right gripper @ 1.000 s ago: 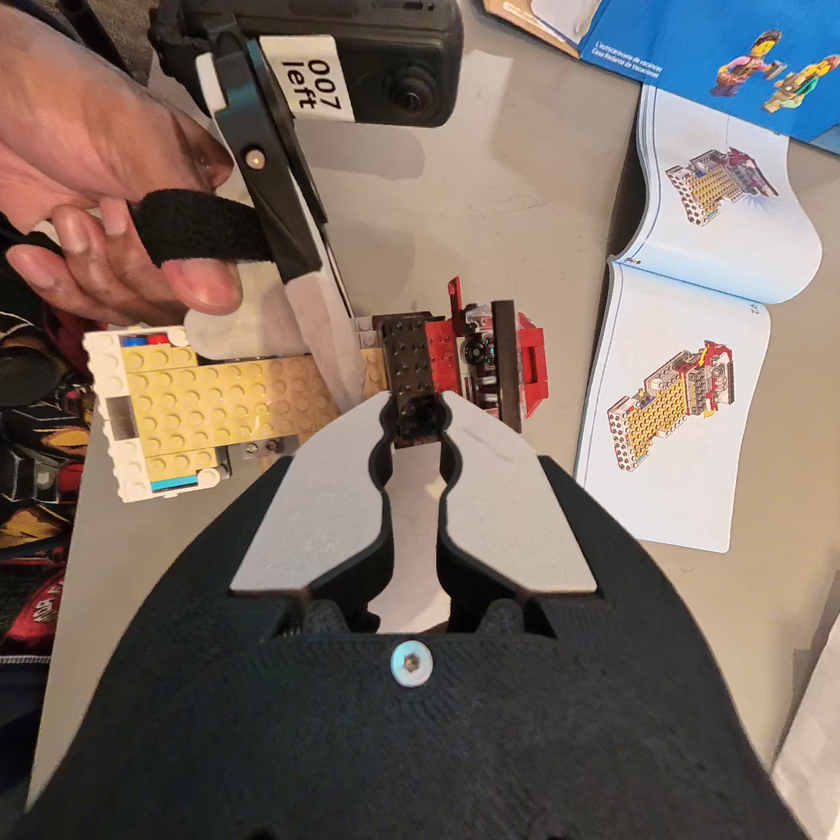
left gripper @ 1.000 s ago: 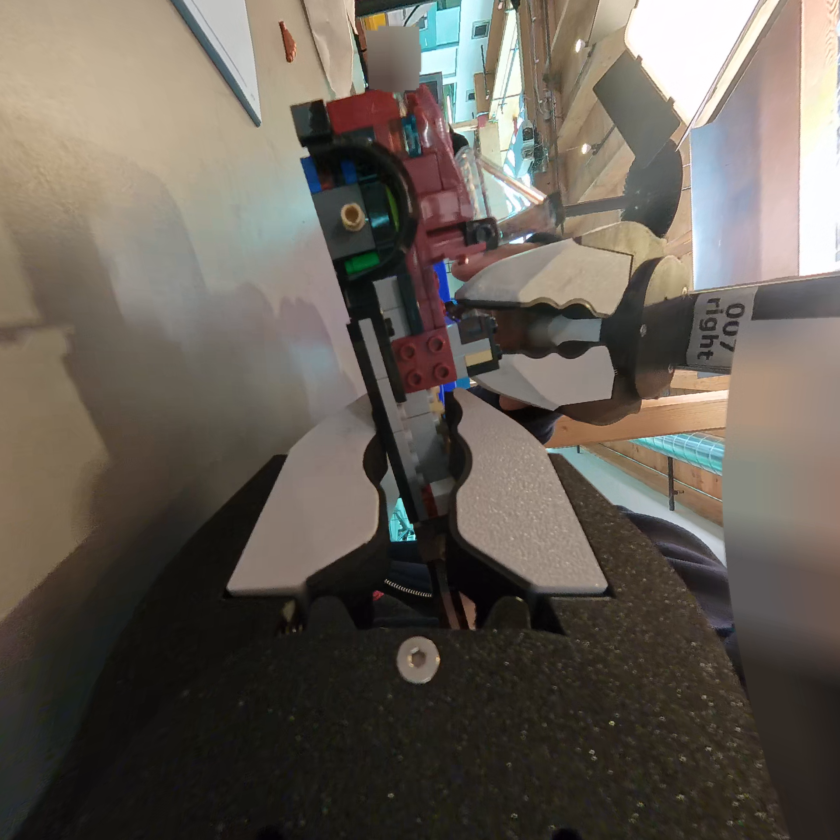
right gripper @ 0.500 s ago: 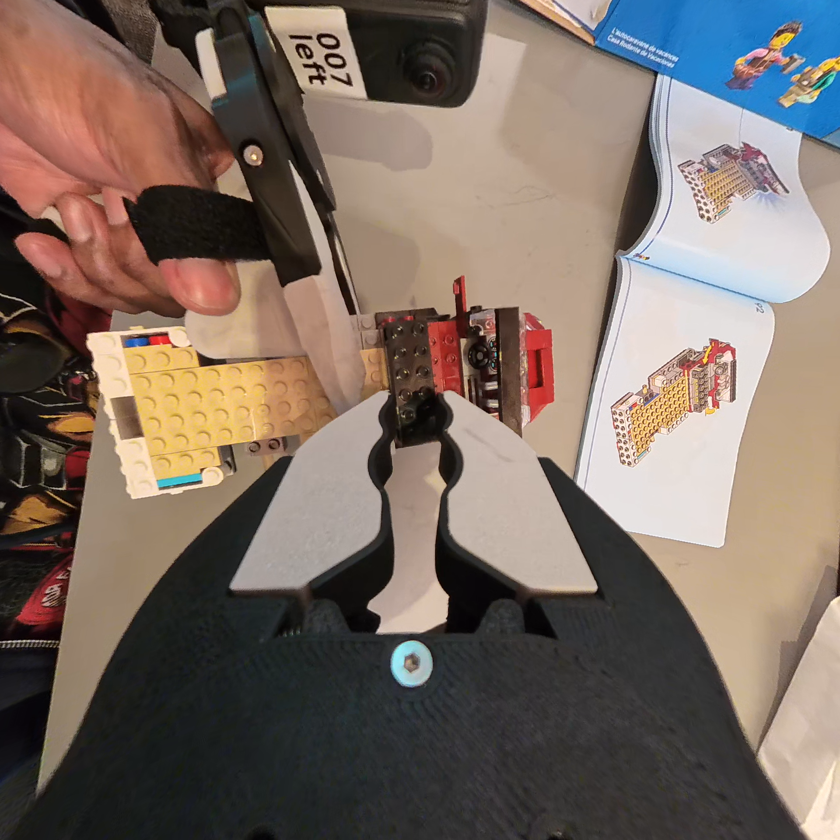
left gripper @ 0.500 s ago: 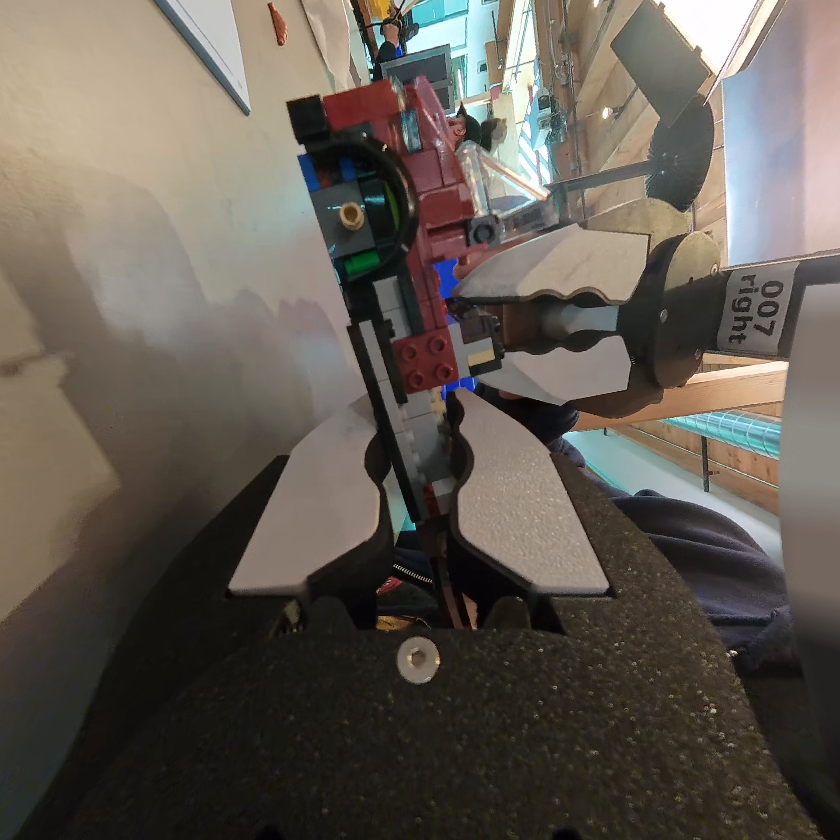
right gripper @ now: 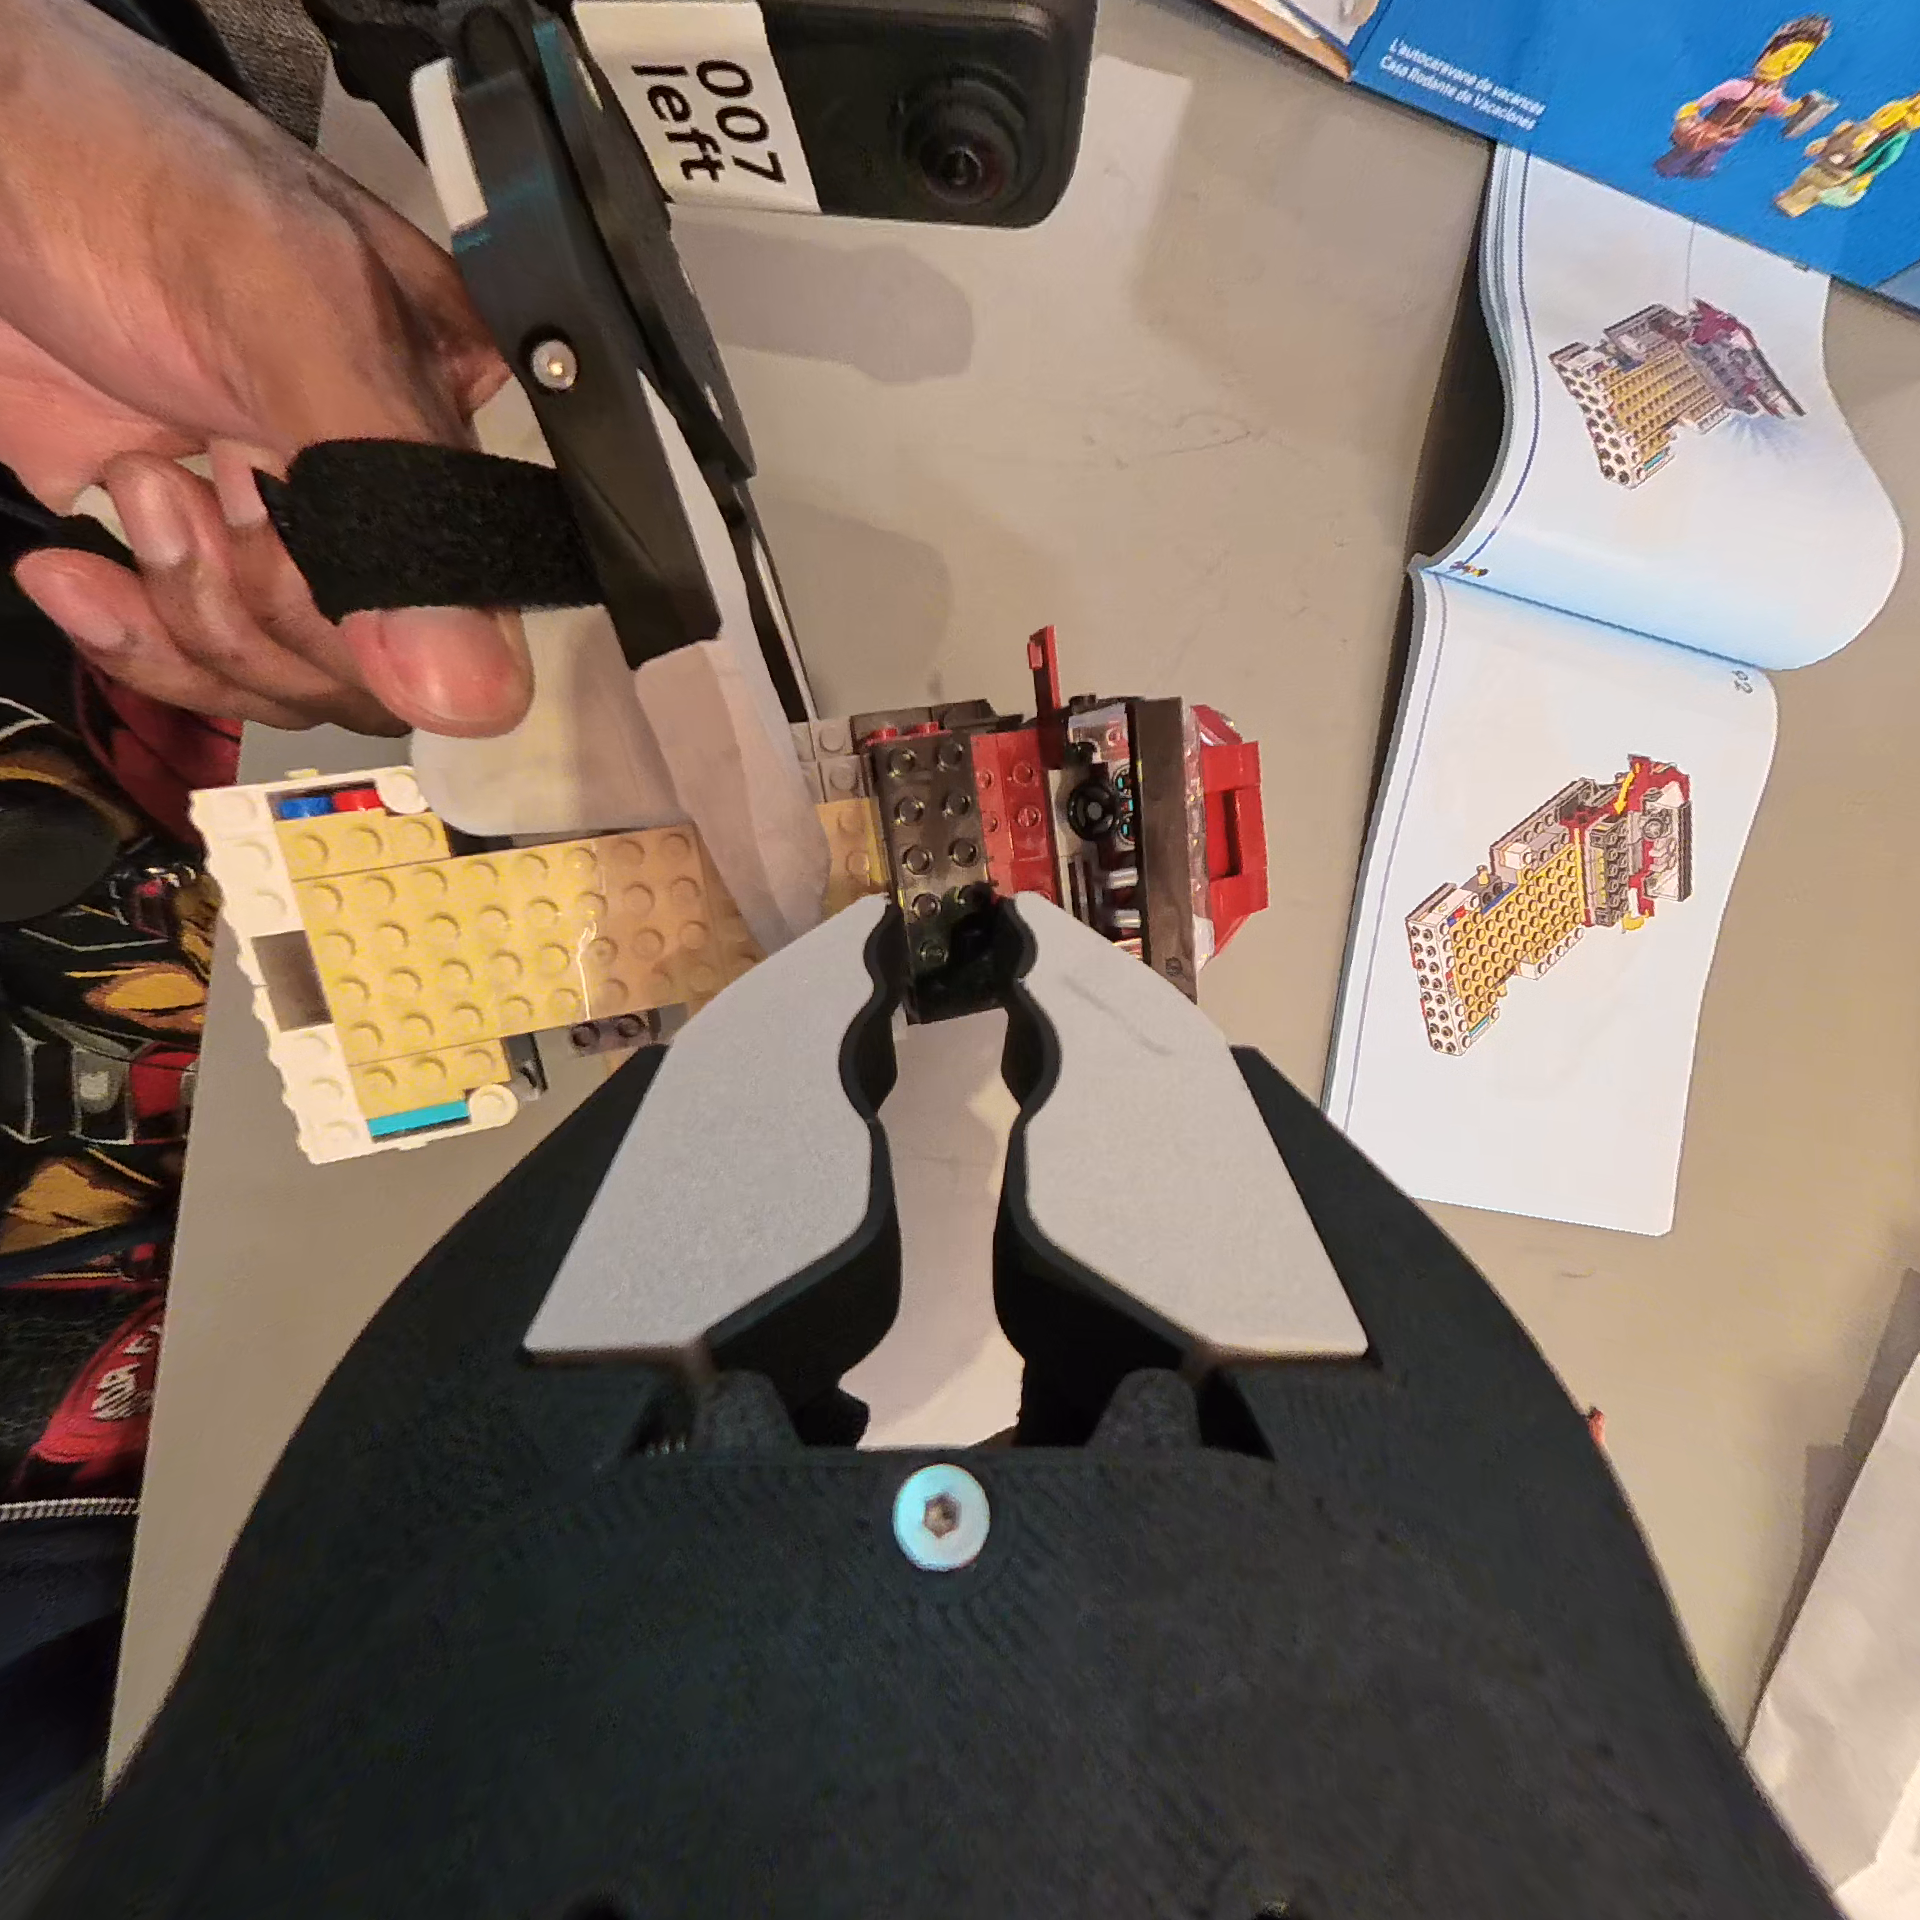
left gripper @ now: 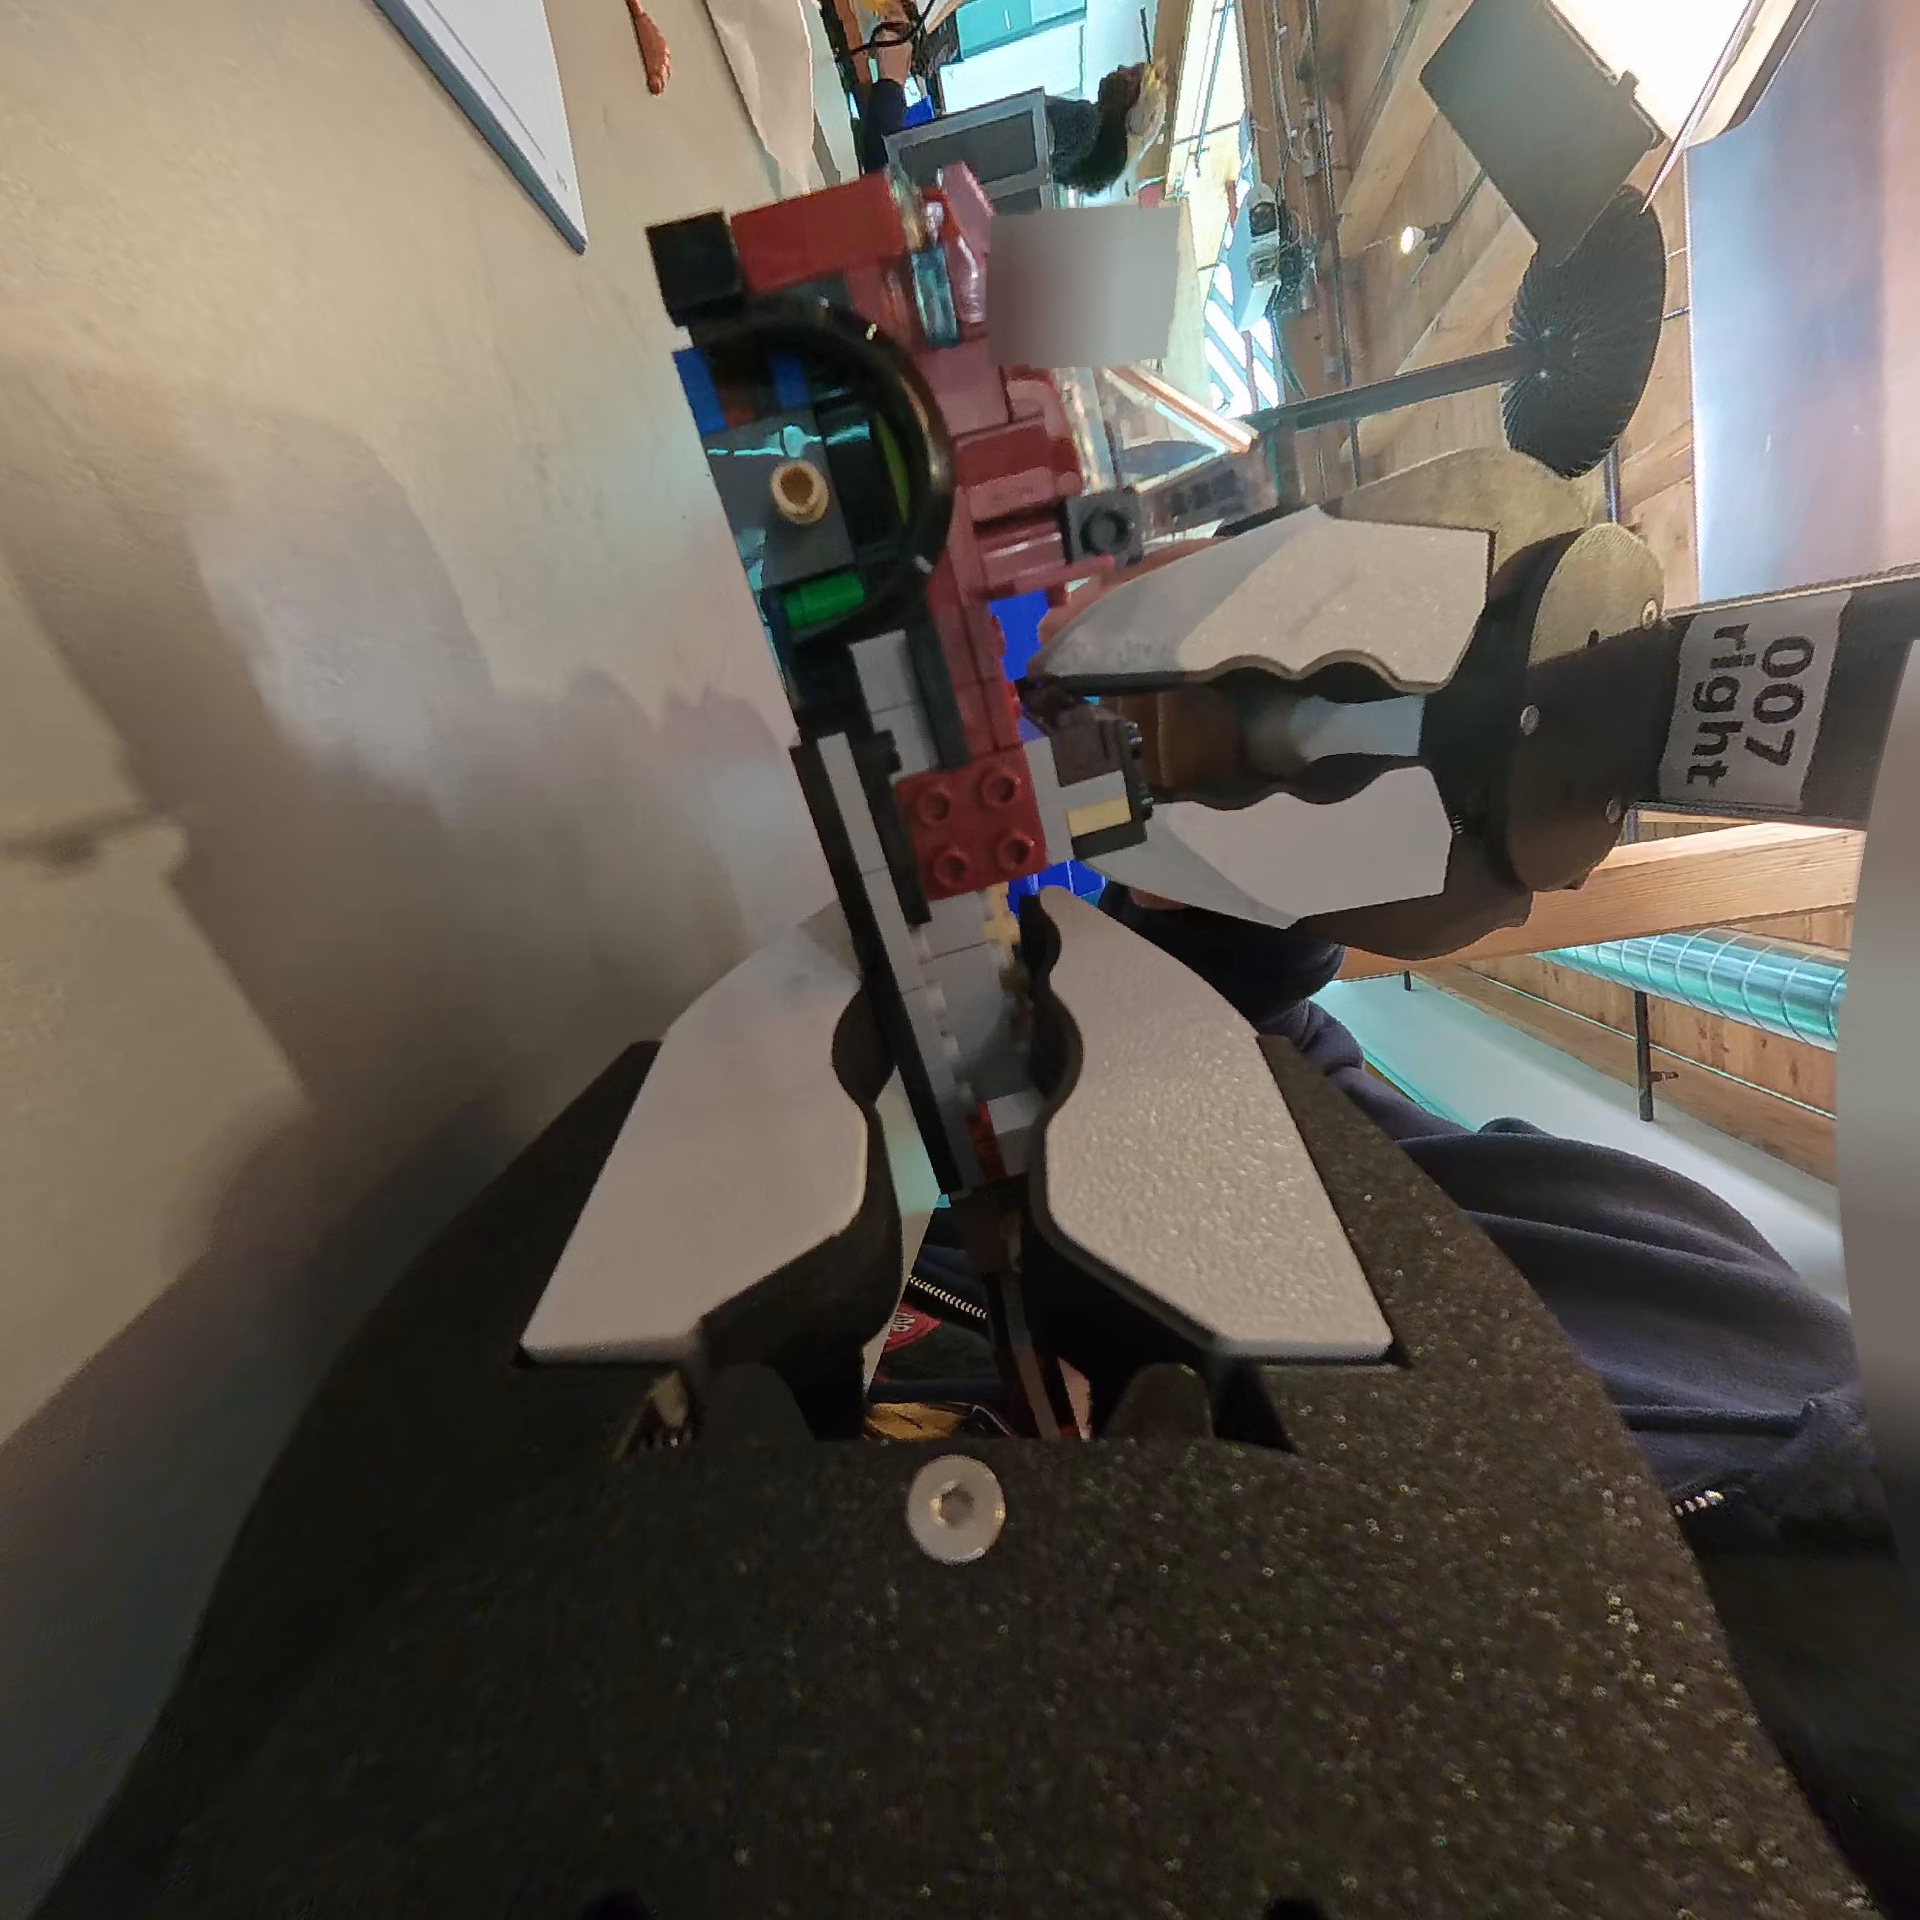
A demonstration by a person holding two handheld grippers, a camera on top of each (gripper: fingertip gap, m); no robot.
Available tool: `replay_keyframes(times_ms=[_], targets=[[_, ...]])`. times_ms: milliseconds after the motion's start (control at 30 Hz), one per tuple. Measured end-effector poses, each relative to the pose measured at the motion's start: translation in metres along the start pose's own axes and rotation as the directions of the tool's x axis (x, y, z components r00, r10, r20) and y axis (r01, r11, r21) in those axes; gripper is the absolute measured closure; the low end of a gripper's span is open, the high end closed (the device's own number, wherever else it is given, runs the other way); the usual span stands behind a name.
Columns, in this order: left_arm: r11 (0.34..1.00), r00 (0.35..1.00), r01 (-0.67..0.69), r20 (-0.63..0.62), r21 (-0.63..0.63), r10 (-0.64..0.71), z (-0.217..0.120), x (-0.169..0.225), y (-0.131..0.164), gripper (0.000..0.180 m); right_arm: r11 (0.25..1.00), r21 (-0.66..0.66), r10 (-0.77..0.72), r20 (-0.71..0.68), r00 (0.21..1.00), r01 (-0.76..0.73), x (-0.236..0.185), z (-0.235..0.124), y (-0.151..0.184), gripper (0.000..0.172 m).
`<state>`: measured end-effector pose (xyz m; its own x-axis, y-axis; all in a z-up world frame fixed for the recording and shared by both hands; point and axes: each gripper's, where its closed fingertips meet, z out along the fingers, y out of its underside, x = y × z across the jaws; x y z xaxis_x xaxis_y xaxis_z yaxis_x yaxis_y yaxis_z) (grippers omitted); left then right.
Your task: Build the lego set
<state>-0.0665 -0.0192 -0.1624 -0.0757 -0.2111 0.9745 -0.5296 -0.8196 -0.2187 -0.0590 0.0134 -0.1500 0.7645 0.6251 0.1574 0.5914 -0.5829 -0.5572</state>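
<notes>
We see the left tongs [left gripper: 951, 997] clamped on the edge of a brick-built model [right gripper: 520, 935], both pads pressed against its thin grey and black wall, so the model hangs above the grey table [right gripper: 1195, 468]. The right tongs [right gripper: 940, 935] are closed on a dark studded brick [right gripper: 925, 831] sitting on the model's red end; the pads seem to press it, though shadow blurs the contact. A hand [right gripper: 208, 416] grips the left tool. An open instruction booklet [right gripper: 1610, 727] lies on the table nearby.
</notes>
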Motion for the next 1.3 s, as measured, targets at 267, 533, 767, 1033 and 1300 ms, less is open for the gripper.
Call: replay_keyframes(times_ms=[267, 533, 767, 1033, 1300], targets=[[1.0, 1.0, 0.0, 0.009, 0.001, 0.0, 0.0, -0.001, 0.0, 0.157, 1.0, 0.005, 0.003, -0.027, 1.0, -0.003, 0.001, 0.002, 0.0, 0.154], [1.0, 1.0, 0.004, 0.019, 0.0, -0.004, 0.0, -0.002, 0.001, 0.157, 1.0, 0.005, 0.006, -0.046, 0.999, -0.006, 0.001, 0.006, 0.001, 0.154], [0.997, 0.997, 0.066, -0.044, 0.039, -0.064, 0.0, -0.007, -0.008, 0.157, 0.999, 0.033, 0.034, -0.101, 0.994, -0.031, 0.01, 0.007, -0.004, 0.151], [0.99, 0.986, 0.132, -0.113, 0.048, -0.125, -0.007, -0.004, -0.017, 0.157, 0.973, 0.201, 0.135, -0.109, 0.985, -0.111, 0.017, -0.012, -0.006, 0.142], [0.992, 0.979, 0.124, -0.162, -0.001, -0.123, -0.003, 0.007, -0.014, 0.157, 0.946, 0.299, 0.132, 0.003, 0.991, -0.127, 0.012, -0.015, -0.005, 0.145]])
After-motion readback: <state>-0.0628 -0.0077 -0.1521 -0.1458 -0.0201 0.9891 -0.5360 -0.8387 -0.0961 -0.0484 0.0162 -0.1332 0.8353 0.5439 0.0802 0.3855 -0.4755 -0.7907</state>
